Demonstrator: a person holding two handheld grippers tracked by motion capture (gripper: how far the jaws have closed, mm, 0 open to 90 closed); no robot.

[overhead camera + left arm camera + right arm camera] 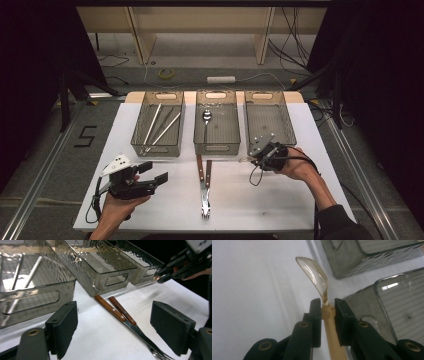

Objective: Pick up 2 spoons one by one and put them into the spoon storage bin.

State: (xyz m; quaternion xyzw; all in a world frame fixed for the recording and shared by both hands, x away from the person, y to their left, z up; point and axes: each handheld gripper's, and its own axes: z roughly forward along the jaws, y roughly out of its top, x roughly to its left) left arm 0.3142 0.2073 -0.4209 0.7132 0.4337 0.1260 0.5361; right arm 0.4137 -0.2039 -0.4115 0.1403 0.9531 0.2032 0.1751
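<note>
My right gripper (327, 305) is shut on the tan handle of a translucent plastic spoon (314, 273), whose bowl sticks out past the jaws above the white table. In the high view this gripper (255, 160) hovers by the near left corner of the right-hand tray (289, 131). My left gripper (154, 172) is at the table's front left, open with nothing between its pads (63, 327). Ahead of it lie two wood-handled metal utensils (117, 312), side by side in front of the middle tray (216, 148); at least one ends in fork tines (205, 212).
Three smoked clear trays stand in a row at the back of the white table (280, 200). The left tray (137, 131) holds long metal sticks (161, 127); the middle one holds a metal spoon (206, 117). Black frame posts flank the table.
</note>
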